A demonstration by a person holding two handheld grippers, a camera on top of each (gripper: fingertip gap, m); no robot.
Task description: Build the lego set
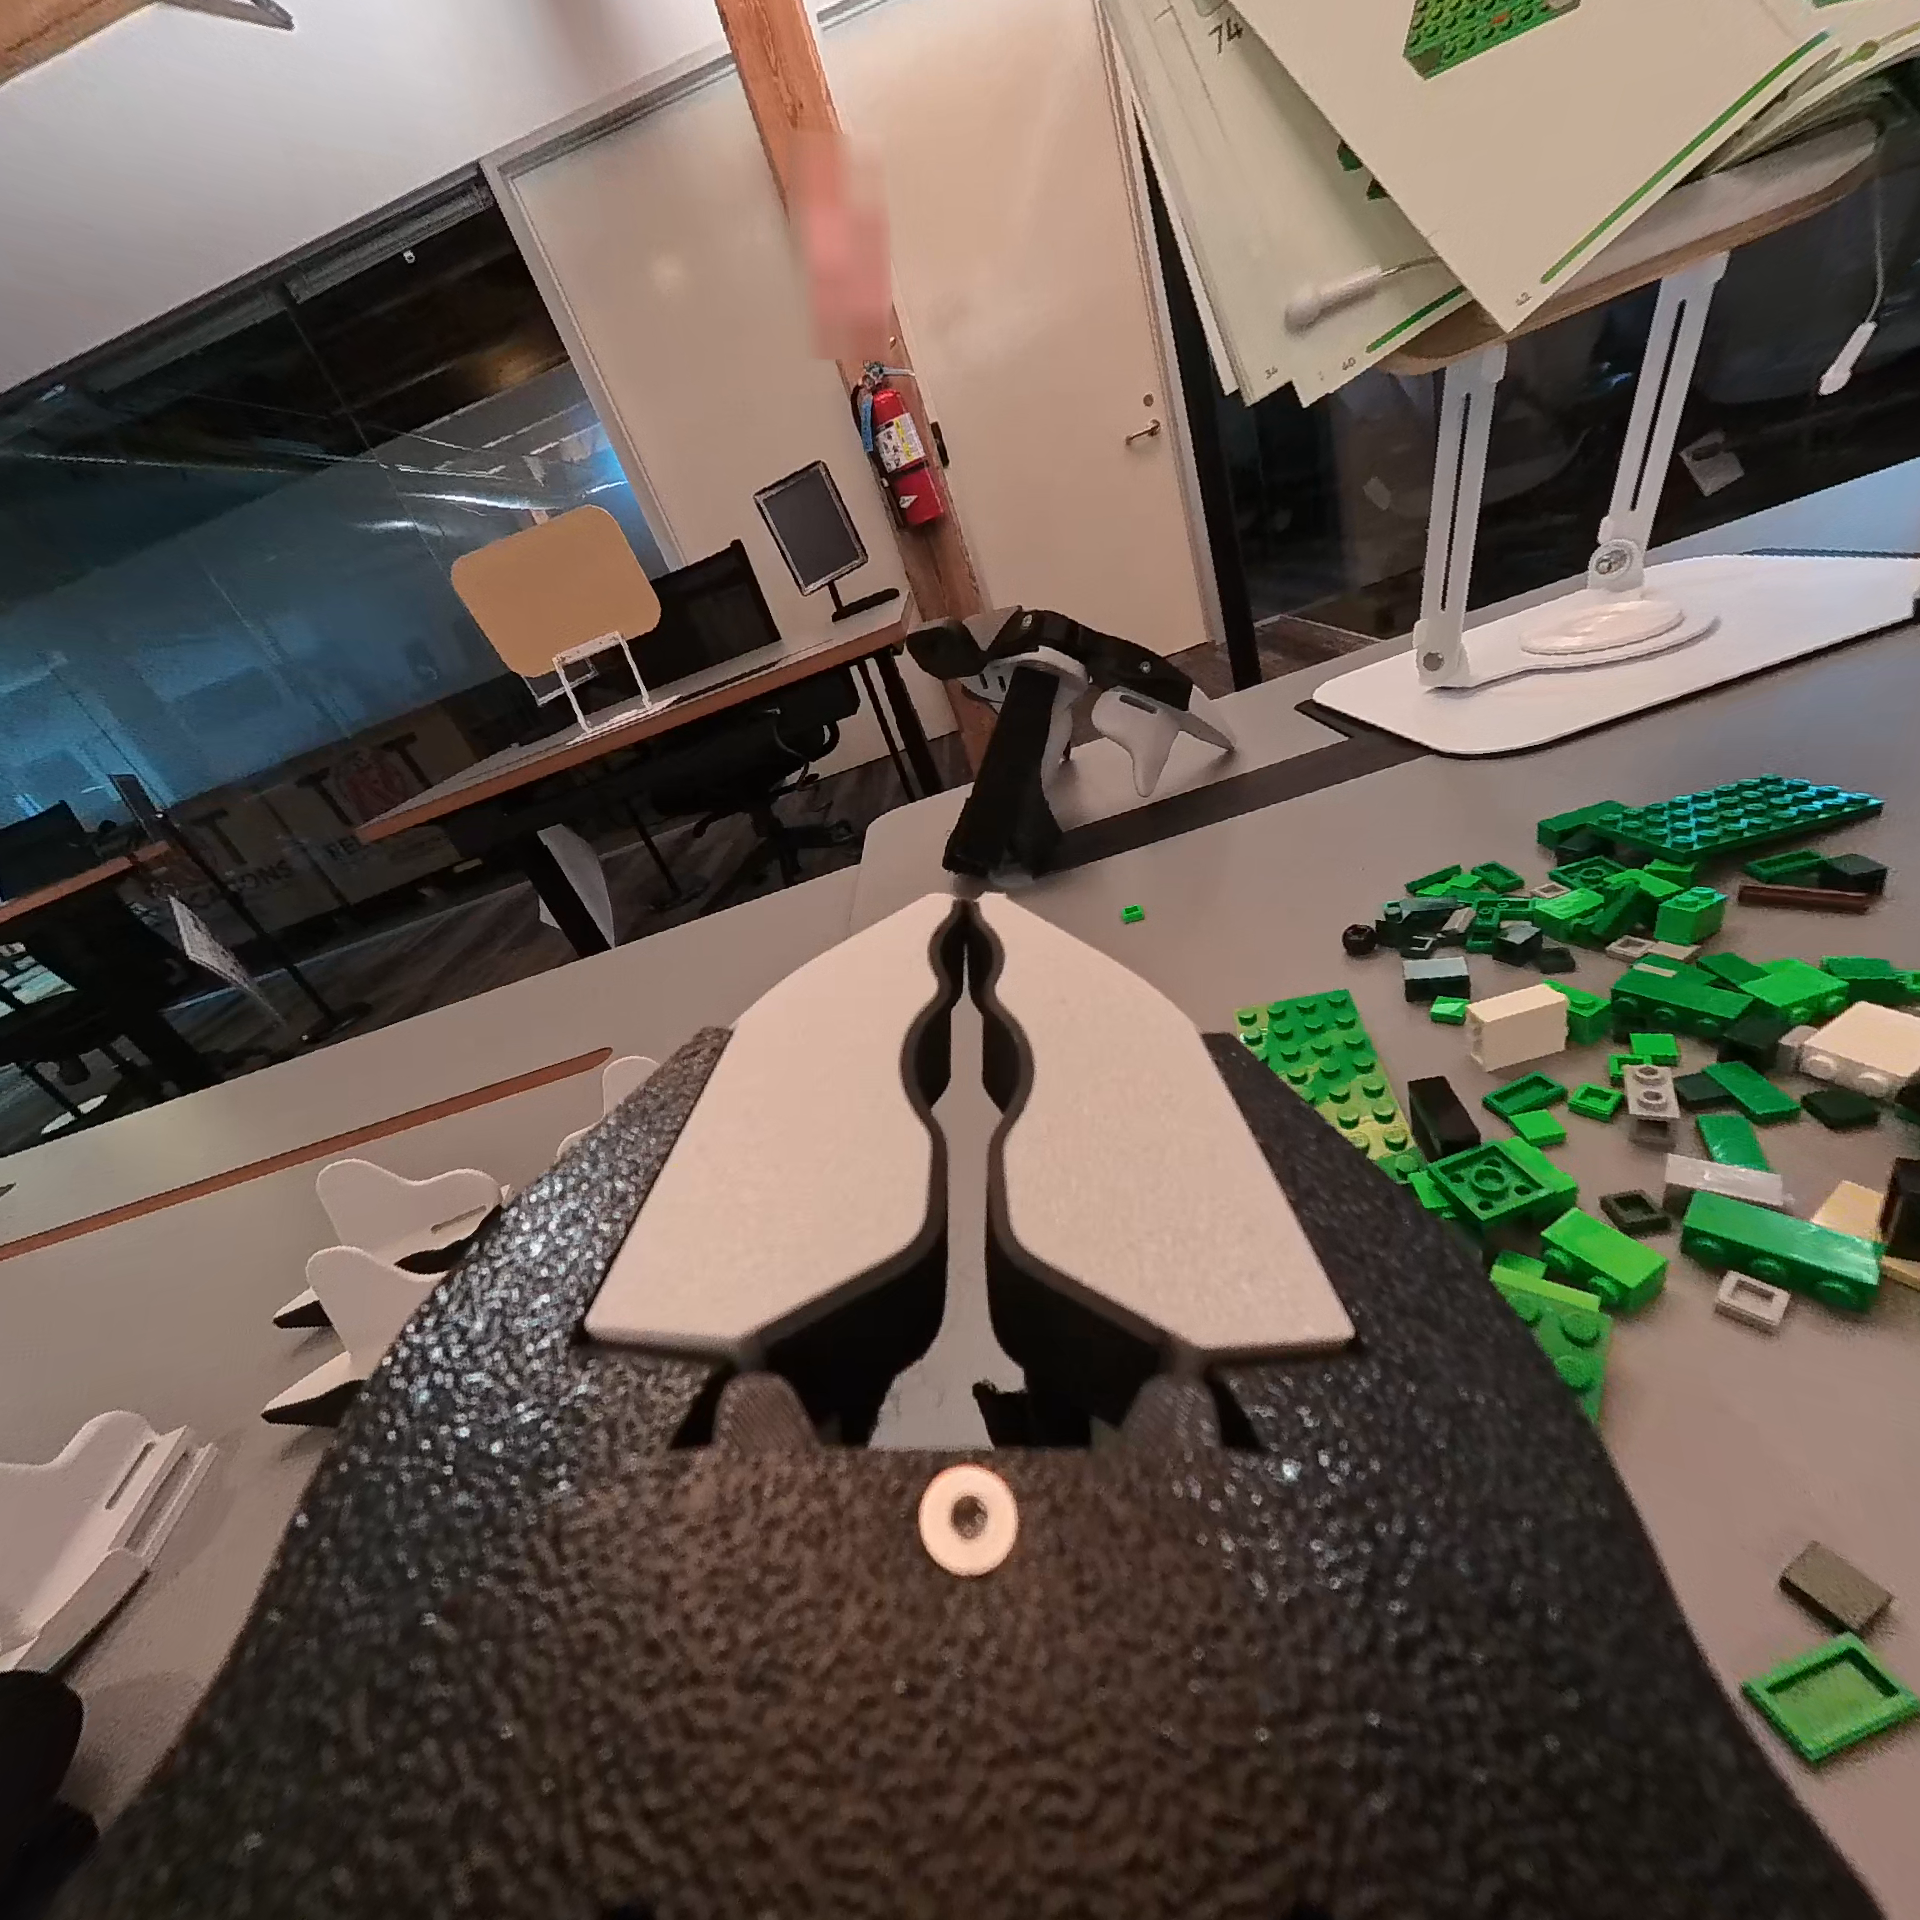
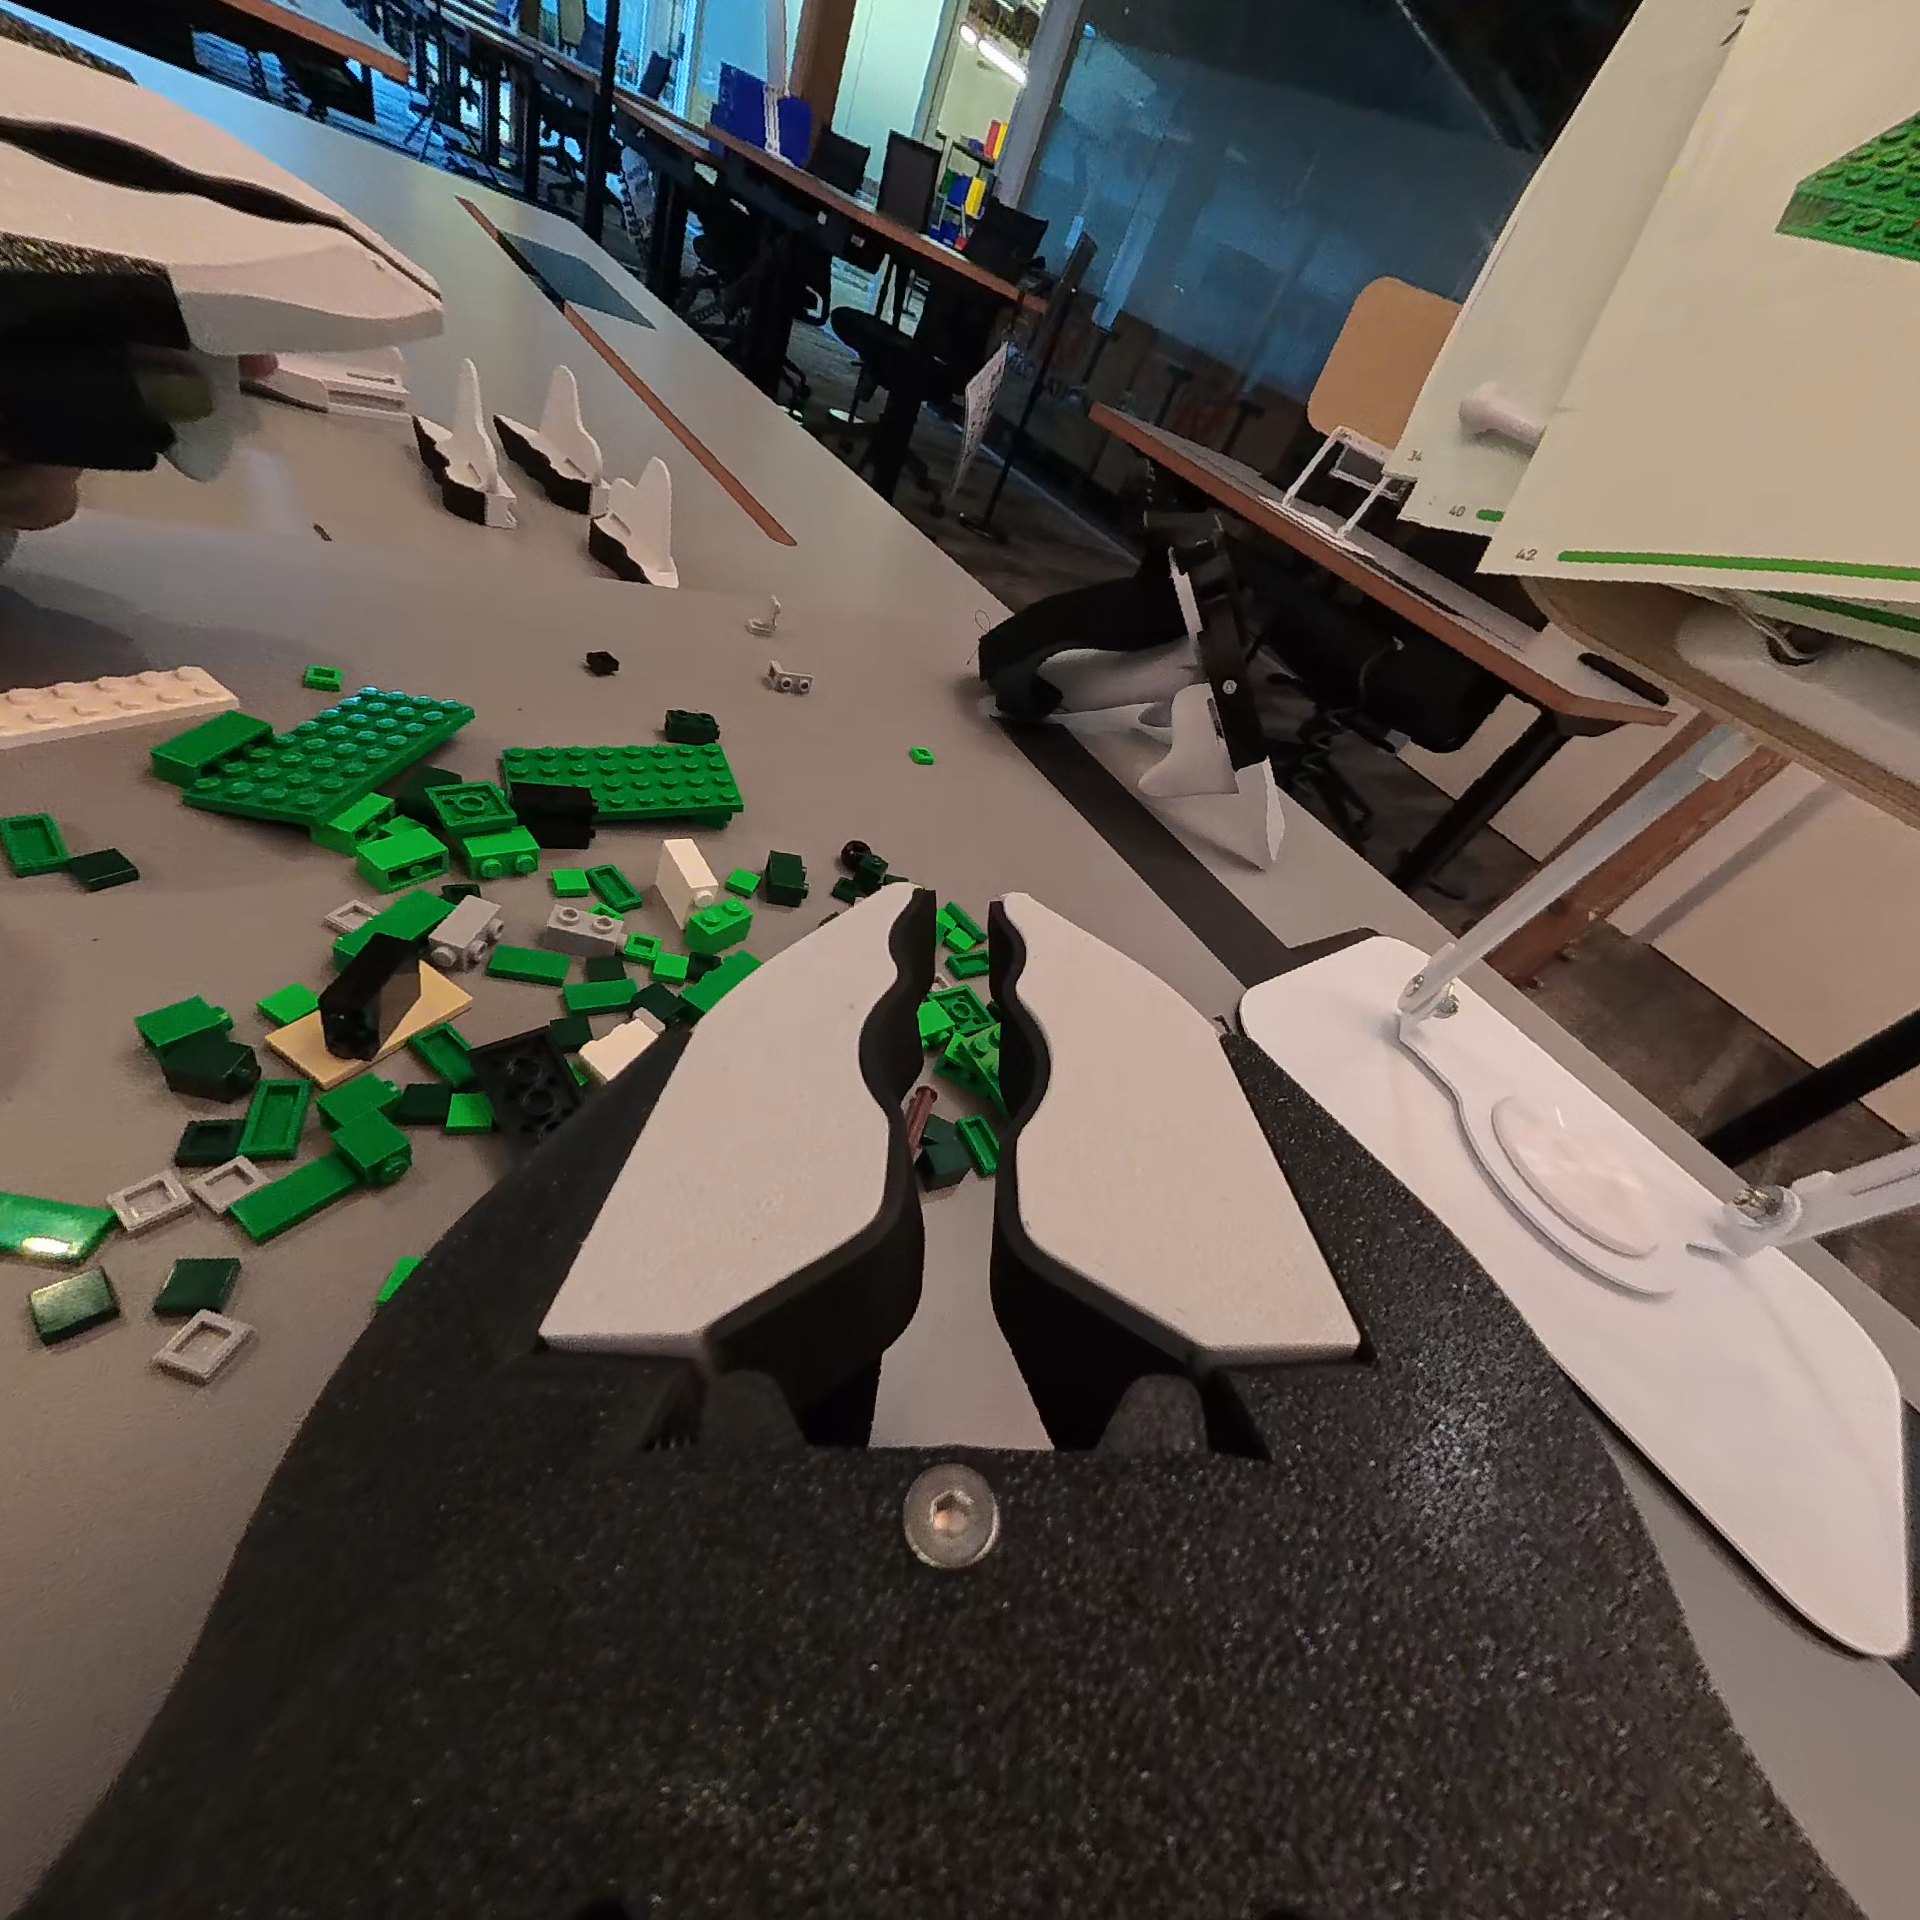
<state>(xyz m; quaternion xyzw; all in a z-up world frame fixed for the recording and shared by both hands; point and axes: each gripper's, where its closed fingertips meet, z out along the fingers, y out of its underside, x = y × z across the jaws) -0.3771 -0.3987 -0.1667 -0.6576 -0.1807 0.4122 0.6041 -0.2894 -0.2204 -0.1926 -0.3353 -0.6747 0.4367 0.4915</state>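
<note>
Loose Lego pieces, mostly green, lie in a pile (image 2: 416, 935) on the grey table (image 2: 883, 582). Among them are two large green plates (image 2: 623, 779), a long white plate (image 2: 104, 696) and a black slope on a tan tile (image 2: 369, 997). My right gripper (image 2: 961, 899) is open by a narrow gap and empty, held over the pile's right edge. My left gripper (image 1: 964, 906) is shut and empty, left of the pile (image 1: 1662, 1091), and also shows in the right wrist view (image 2: 208, 260). A green wedge plate (image 1: 1330, 1049) lies beside it.
An instruction booklet (image 1: 1507, 156) rests on a white stand whose base (image 2: 1558, 1247) sits right of the pile. A spare black and white gripper (image 2: 1143, 665) lies at the table's far edge. Several white finger parts (image 2: 561, 436) stand to the left. The tips of one gripper are about 20 cm away from the tips of the other. To reach the long white plate (image 2: 104, 696) in a straight line is about 12 cm for my left fingers, about 20 cm for my right.
</note>
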